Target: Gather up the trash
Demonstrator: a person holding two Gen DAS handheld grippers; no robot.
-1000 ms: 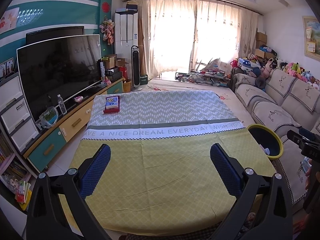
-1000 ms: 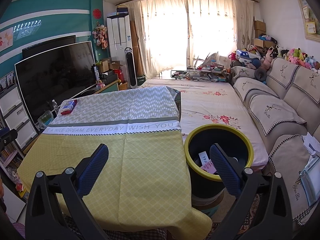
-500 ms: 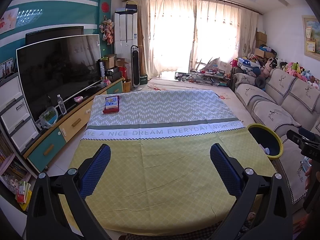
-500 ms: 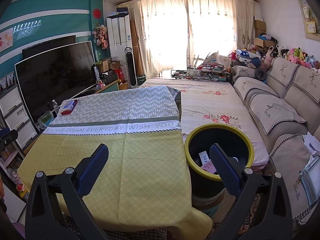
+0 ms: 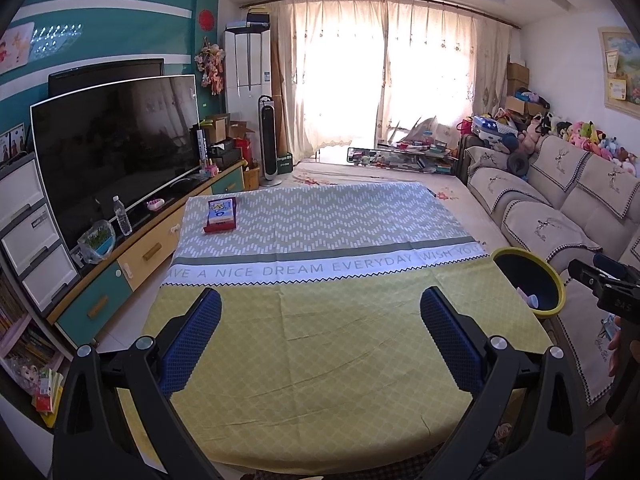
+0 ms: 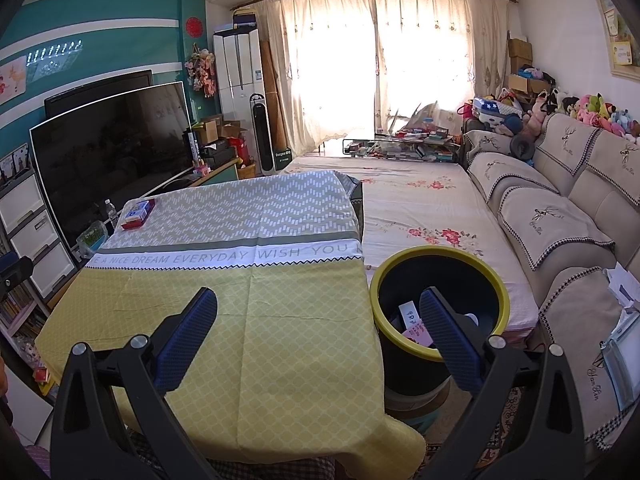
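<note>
Just 1 bin (image 6: pixel 439 256), 1 box (image 5: pixel 221 215).

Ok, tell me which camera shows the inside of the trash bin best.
The right wrist view: the bin sits close below, open-topped, with paper scraps visible inside, partly behind one finger of the right tongs. The left wrist view shows it only small, at the table's right edge.

A large black curved television (image 5: pixel 116 152) is standing far left of the claw, a clear plastic water bottle (image 5: pixel 122 216) before it, while colourful plush toys (image 6: pixel 596 114) are lining the beige sofa (image 6: pixel 560 216) far right.
</note>
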